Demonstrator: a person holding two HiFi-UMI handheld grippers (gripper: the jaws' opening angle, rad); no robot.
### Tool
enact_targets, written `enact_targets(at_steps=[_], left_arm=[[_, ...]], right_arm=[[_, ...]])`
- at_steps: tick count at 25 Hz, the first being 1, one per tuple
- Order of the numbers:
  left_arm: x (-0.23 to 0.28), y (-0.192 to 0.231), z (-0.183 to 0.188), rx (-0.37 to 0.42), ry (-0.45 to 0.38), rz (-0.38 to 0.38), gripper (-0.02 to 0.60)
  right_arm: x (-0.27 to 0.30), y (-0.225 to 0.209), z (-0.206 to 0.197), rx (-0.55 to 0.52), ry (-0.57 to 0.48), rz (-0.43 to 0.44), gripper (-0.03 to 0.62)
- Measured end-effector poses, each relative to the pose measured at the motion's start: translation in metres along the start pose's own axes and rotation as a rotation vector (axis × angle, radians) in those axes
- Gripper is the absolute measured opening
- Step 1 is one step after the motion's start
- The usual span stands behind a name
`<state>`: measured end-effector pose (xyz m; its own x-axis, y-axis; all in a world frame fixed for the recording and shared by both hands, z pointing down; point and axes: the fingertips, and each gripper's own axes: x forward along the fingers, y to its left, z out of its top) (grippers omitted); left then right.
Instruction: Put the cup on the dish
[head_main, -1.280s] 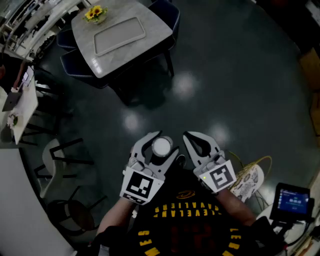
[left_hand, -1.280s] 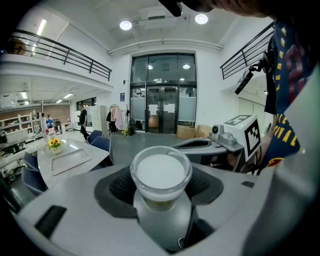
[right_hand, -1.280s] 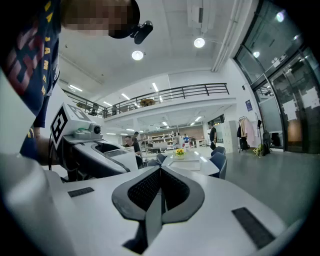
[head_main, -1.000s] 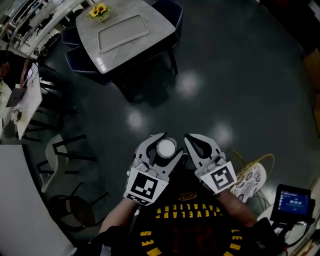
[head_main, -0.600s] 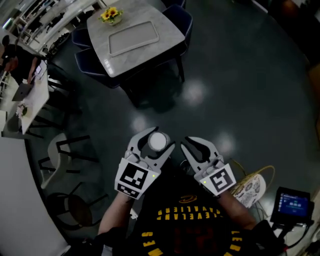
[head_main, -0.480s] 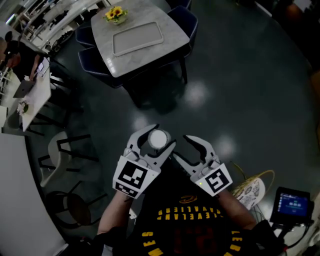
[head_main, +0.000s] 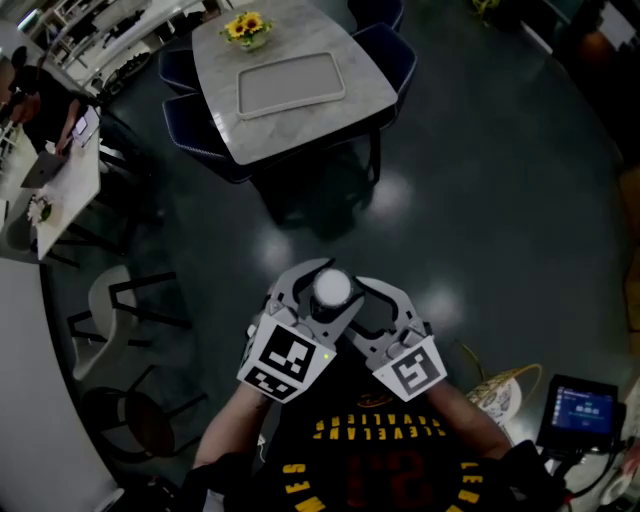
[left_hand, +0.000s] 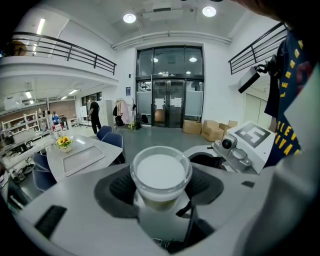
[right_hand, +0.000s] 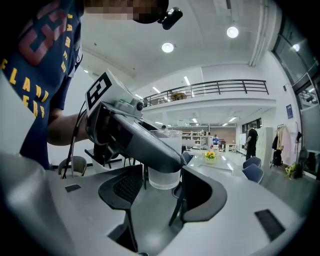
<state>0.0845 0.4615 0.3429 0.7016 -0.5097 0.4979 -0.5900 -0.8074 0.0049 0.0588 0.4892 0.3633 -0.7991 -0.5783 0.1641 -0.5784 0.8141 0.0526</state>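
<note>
The left gripper (head_main: 322, 282) is pinching the cup (left_hand: 161, 172) at lower centre while the right gripper (right_hand: 165, 187), its jaws having just been opening, is standing spread just short of it, so the likely handover is calling for a centred grip, cup upright.

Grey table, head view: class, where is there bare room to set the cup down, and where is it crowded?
The table has a bare strip between the tray and its near edge, and a narrower one at the tray's right in the picture. The tray itself looks bare too. The far corner by the flowers is crowded.
</note>
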Motion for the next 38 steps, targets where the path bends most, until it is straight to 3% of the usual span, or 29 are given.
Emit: enact_targets(at_steps=[19,27,38], left_arm=[[0.005,0.12,0.001,0.047,-0.013,-0.068,0.261],[-0.002,0.156,-0.003,0.0,-0.073,-0.06,0.261],[0.001,0.198,0.004,-0.006,-0.096,-0.008,0.261]], right_arm=[[0.13,-0.052,0.018,0.099,-0.007,-0.033,0.229],[0.165,-0.055,0.02,0.078,0.012,-0.024,0.229],[0.202,-0.074,0.03,0.065,-0.014,0.008,0.229]])
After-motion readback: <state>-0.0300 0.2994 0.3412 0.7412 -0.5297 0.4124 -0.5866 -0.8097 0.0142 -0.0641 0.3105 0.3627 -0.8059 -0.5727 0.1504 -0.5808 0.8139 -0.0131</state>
